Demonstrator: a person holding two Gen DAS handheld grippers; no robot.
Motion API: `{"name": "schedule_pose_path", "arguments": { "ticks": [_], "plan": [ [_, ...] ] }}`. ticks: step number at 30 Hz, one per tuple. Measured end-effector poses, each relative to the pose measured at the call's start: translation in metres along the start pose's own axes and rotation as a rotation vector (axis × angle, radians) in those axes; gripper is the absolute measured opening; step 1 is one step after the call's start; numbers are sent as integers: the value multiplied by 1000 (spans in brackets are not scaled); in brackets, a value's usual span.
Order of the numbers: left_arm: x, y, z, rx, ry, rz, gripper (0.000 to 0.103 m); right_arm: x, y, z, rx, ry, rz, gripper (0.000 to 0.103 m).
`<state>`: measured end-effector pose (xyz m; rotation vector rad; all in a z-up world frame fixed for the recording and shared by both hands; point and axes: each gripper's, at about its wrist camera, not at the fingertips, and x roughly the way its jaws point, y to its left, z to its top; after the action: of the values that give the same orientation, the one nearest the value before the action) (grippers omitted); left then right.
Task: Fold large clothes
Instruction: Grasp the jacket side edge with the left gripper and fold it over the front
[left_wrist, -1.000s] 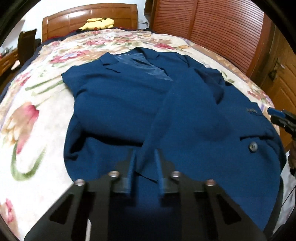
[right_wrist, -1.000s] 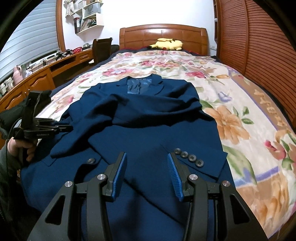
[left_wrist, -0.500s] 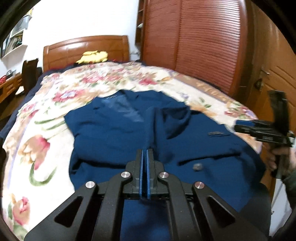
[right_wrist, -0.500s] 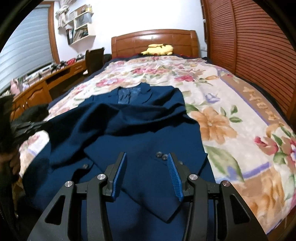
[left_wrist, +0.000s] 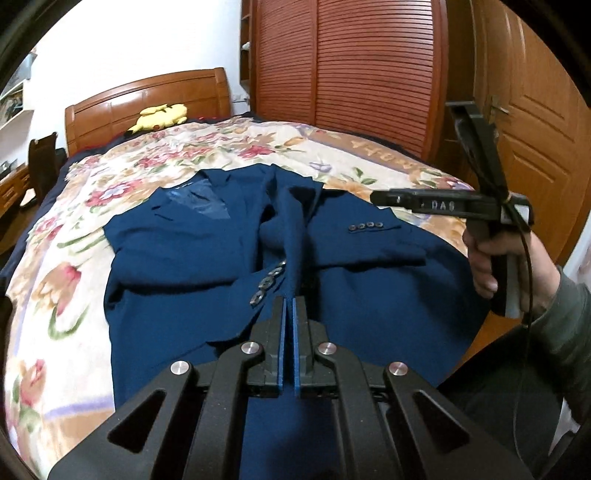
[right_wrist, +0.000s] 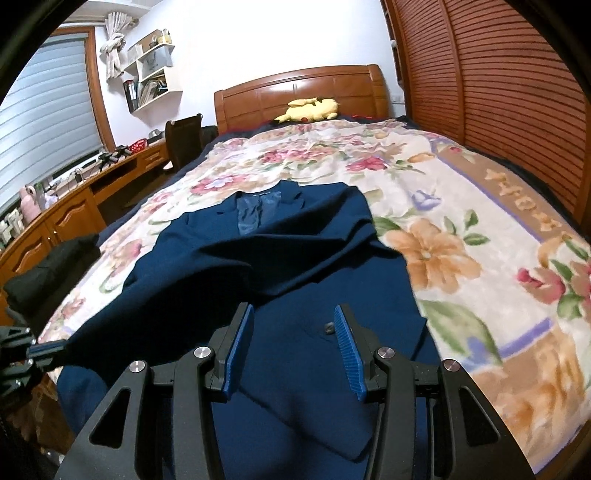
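Note:
A navy blue suit jacket (left_wrist: 177, 258) lies front up on the bed, collar toward the headboard. My left gripper (left_wrist: 290, 306) is shut on a fold of the jacket, and the cloth rises in a taut ridge from its blue pads toward the lapels. In the right wrist view that gripper (right_wrist: 40, 349) sits at the lower left with jacket (right_wrist: 295, 240) cloth stretched to it. My right gripper (right_wrist: 293, 332) hovers open over the jacket's lower front, with nothing between its fingers. A hand holds it at the right edge of the left wrist view (left_wrist: 376, 197).
The floral blanket (left_wrist: 55, 295) covers the bed, and a yellow plush toy (right_wrist: 310, 109) lies by the wooden headboard (right_wrist: 295, 88). Slatted wardrobe doors (left_wrist: 369, 74) run along the right side. A wooden desk (right_wrist: 55, 221) and a chair (right_wrist: 184, 136) stand to the left.
My left gripper closed fully on the jacket fold, then rose and drew back, pulling the cloth into a ridge. The right gripper stayed open in nearly the same place.

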<state>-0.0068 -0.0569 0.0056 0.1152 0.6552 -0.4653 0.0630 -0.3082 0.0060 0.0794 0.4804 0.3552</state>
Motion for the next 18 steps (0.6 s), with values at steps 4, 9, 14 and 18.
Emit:
{"name": "schedule_pose_path", "arguments": {
  "ticks": [4, 9, 14, 18],
  "plan": [
    [-5, -5, -4, -15, 1, -1, 3, -7, 11, -4, -41, -7, 43, 47],
    [3, -15, -13, -18, 28, -6, 3, -13, 11, -5, -48, -22, 70, 47],
    [-7, -17, -13, -18, 6, 29, 15, -12, 16, -11, -108, -10, 35, 47],
    [-22, -4, -7, -39, -55, 58, 59, -10, 14, -11, -103, 3, 25, 47]
  ]
}}
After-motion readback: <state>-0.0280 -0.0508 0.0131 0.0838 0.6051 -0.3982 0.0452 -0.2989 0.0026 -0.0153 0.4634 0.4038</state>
